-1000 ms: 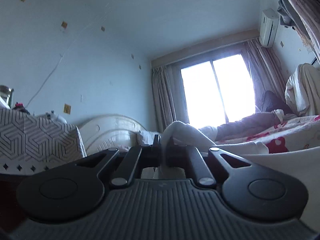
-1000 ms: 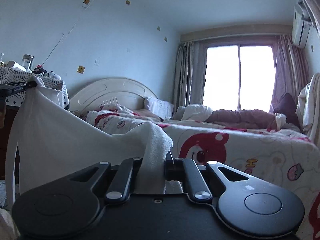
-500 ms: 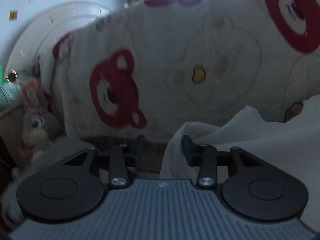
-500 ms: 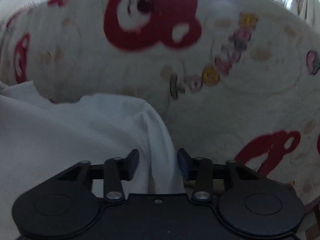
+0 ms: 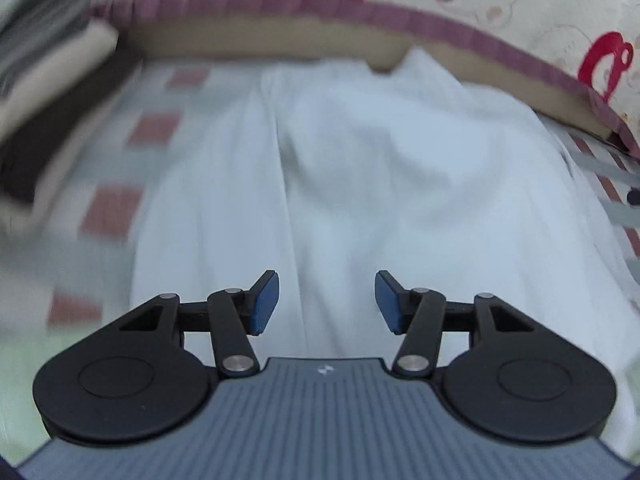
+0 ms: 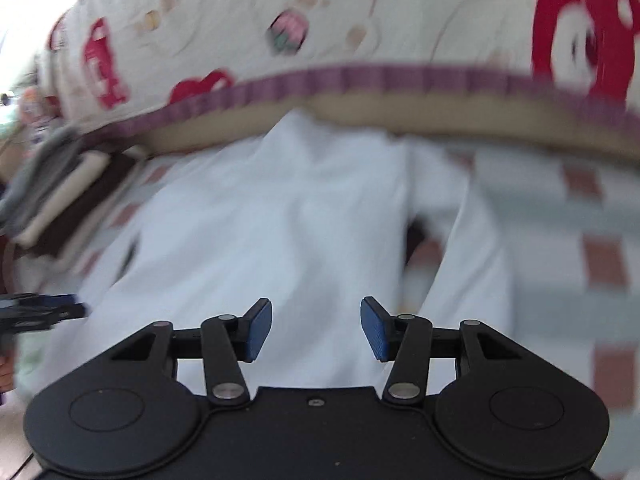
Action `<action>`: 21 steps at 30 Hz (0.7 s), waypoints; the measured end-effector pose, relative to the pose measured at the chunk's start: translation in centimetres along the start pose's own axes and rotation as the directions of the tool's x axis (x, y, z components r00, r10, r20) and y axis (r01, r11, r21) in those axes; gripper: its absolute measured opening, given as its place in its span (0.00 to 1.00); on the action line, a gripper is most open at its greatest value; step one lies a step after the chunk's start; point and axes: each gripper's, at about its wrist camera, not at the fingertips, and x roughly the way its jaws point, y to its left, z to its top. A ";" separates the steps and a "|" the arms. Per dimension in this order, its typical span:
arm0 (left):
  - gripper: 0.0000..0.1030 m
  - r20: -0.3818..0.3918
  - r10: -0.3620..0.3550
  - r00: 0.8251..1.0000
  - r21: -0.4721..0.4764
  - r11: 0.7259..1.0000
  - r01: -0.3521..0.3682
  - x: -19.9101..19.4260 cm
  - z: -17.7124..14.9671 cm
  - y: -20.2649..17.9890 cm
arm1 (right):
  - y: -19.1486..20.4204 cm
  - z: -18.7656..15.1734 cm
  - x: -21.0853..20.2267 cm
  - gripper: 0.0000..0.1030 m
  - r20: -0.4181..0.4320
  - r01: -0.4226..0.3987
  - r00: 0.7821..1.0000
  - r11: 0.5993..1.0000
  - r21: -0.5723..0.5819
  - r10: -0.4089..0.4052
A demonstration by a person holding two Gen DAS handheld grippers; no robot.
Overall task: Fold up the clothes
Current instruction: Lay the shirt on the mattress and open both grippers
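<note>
Folded stack (image 5: 44,92) blurred; garment (image 5: 360,200) edge cut off.

Right gripper (image 6: 316,330) fingers opening over white garment (image 6: 280,220), blurred, apparently empty.

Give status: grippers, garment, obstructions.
Left gripper, right gripper: jaws opening, nothing gripped. White cloth garment spread flat. Folded clothes stack beside it, clear.

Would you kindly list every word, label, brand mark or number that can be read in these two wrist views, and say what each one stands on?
"kbo": cut-off coloured letters on the cartoon bedspread, at the top edge of the left wrist view; the rest runs out of the picture.
Small pale logo mark on the left gripper body: a symbol, no letters.
Bedspread prints in the right wrist view: too blurred to read.
White garment: no text visible.
</note>
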 end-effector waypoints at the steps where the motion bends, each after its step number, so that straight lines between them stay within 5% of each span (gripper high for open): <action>1: 0.51 -0.019 -0.019 1.000 -0.001 1.000 0.019 -0.6 -0.7 0.2 | 0.2 -1.1 -0.7 0.53 -0.013 -0.032 0.999 0.999 0.001 0.032; 7: 0.53 -0.116 -0.065 0.991 0.021 0.997 0.068 -4.5 -3.2 0.3 | -0.2 -6.5 -4.6 0.53 -0.119 -0.204 0.970 0.977 0.059 0.210; 11: 0.54 -0.176 -0.181 0.968 -0.066 0.983 0.172 -5.4 -5.0 1.0 | -0.6 -9.8 -5.2 0.58 -0.173 -0.173 0.969 0.984 0.048 0.179; 14: 0.55 -0.203 -0.141 0.969 0.027 0.988 0.149 -4.8 -5.3 -0.5 | -1.1 -11.5 -4.2 0.61 -0.171 -0.137 0.974 0.987 0.080 0.149; 18: 0.59 -0.252 -0.044 0.967 0.112 0.991 0.074 -2.8 -5.2 -2.6 | -1.4 -12.6 -2.4 0.60 -0.082 -0.227 0.968 0.966 0.124 0.238; 19: 0.57 -0.253 -0.023 0.967 0.123 0.991 0.056 -2.2 -5.2 -2.8 | -1.1 -12.7 -1.8 0.46 -0.071 -0.249 0.963 0.961 0.121 0.259; 21: 0.25 -0.238 -0.002 0.971 0.149 0.988 0.038 -1.5 -5.0 -3.1 | 0.6 -12.3 -0.7 0.06 -0.081 -0.330 0.940 0.943 0.034 0.332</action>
